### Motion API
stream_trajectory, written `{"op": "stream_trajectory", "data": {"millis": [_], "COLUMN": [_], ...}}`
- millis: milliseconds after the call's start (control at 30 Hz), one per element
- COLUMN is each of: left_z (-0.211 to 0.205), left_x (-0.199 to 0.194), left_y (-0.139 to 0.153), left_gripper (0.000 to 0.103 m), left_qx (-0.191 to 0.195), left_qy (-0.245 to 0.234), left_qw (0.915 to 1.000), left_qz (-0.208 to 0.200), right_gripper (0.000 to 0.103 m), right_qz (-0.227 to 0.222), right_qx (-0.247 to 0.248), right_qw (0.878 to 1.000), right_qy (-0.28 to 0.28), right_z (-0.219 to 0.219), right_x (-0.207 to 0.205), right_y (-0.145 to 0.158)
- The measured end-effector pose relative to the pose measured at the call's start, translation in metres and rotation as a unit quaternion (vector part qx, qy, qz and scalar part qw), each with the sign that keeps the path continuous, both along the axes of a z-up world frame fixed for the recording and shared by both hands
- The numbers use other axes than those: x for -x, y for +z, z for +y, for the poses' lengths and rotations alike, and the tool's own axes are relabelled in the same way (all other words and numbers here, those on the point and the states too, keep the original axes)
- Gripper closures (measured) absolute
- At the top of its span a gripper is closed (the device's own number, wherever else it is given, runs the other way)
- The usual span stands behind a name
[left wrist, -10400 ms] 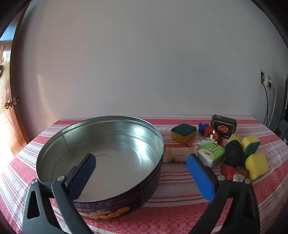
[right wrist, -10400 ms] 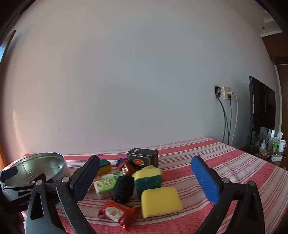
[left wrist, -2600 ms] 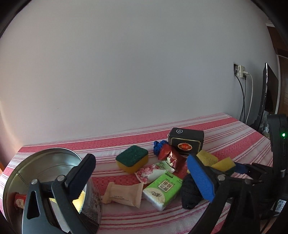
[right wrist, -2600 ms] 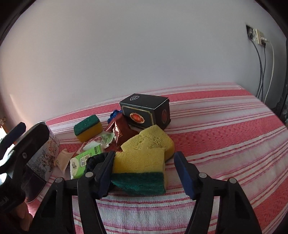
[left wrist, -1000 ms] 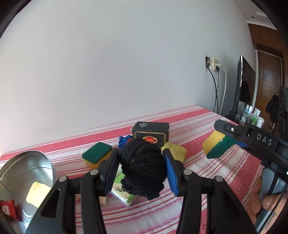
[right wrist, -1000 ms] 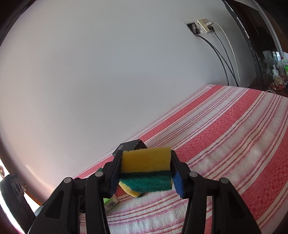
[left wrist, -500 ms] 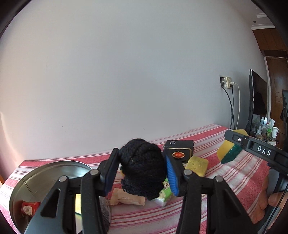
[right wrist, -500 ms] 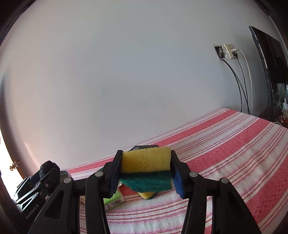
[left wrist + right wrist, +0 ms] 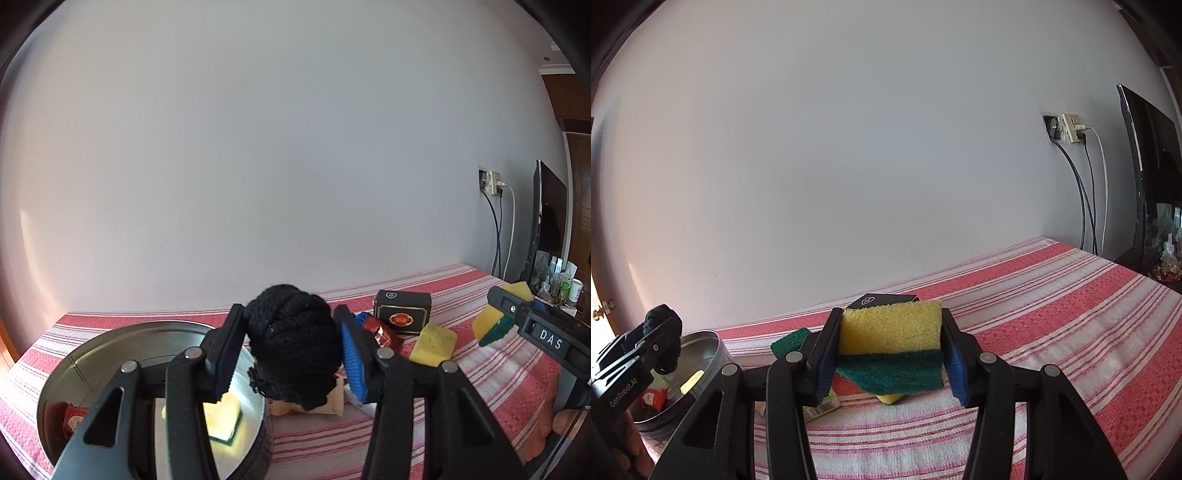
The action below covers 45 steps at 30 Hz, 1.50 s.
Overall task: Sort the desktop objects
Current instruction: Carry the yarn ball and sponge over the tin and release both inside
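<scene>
Clamped in the left tool (image 9: 291, 350), a black yarn ball (image 9: 293, 343) is held beside the round tin (image 9: 74, 369) for dropping, while a yellow-green sponge (image 9: 890, 350) is gripped by the right tool (image 9: 890, 354).

both wrist cams sit low, facing the wall, and share the round tin (image 9: 92, 354) and black box (image 9: 882, 299).

A black knitted yarn ball (image 9: 293, 349) is clamped between two fingers, raised above the red-and-white striped surface (image 9: 491, 373) beside the rim of a round silver metal tin (image 9: 110, 341). The tin contains a yellow sponge with a green edge (image 9: 225, 421) and a red packet (image 9: 75, 421). A yellow sponge with a dark green scouring layer (image 9: 890, 350), yellow side up, is clamped level between two other fingers, above the surface. A black rectangular box with a red emblem (image 9: 402, 312), a plain yellow sponge (image 9: 432, 345), a green-topped sponge (image 9: 790, 341), a beige wrapper (image 9: 332, 402) and a shiny red wrapper (image 9: 382, 334) lie clustered on the surface.
</scene>
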<state>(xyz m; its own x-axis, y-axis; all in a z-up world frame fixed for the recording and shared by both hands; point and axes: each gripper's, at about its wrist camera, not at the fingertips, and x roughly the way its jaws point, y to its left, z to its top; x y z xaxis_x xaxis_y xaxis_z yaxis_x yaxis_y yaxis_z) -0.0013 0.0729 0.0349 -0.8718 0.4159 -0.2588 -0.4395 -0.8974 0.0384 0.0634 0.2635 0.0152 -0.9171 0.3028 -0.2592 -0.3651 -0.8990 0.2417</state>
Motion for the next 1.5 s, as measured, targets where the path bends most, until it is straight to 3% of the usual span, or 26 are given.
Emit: {"op": "stream_trajectory", "data": {"millis": [200, 467, 733, 833, 1033, 1267, 1500], "left_z": [-0.027, -0.072, -0.105, -0.12, -0.146, -0.153, -0.172], "left_x": [0.005, 0.017, 0.031, 0.037, 0.048, 0.058, 0.07], "left_y": [0.0, 0.002, -0.001, -0.002, -0.011, -0.018, -0.027], "left_gripper": [0.054, 0.054, 0.054, 0.054, 0.054, 0.054, 0.054], "left_qx": [-0.011, -0.035, -0.011, -0.029, -0.053, -0.032, -0.033], "left_qy": [0.026, 0.085, 0.189, 0.203, 0.24, 0.277, 0.311], "left_qw": [0.9996, 0.9957, 0.9819, 0.9784, 0.9665, 0.9563, 0.9423], "left_qz": [-0.002, -0.011, -0.01, -0.029, -0.074, -0.088, -0.118], "right_gripper": [0.05, 0.05, 0.05, 0.05, 0.05, 0.05, 0.05], "right_qz": [-0.005, 0.004, 0.019, 0.022, 0.021, 0.022, -0.015], "right_qx": [-0.038, -0.051, -0.064, -0.061, -0.055, -0.037, -0.021], "right_qw": [0.999, 0.99, 0.977, 0.974, 0.972, 0.971, 0.971], "right_qy": [0.026, 0.131, 0.201, 0.215, 0.229, 0.234, 0.236], "right_z": [-0.038, -0.116, -0.178, -0.194, -0.209, -0.217, -0.214], "right_x": [0.003, 0.017, 0.043, 0.054, 0.077, 0.099, 0.129], "right_y": [0.005, 0.027, 0.04, 0.04, 0.041, 0.043, 0.031]}}
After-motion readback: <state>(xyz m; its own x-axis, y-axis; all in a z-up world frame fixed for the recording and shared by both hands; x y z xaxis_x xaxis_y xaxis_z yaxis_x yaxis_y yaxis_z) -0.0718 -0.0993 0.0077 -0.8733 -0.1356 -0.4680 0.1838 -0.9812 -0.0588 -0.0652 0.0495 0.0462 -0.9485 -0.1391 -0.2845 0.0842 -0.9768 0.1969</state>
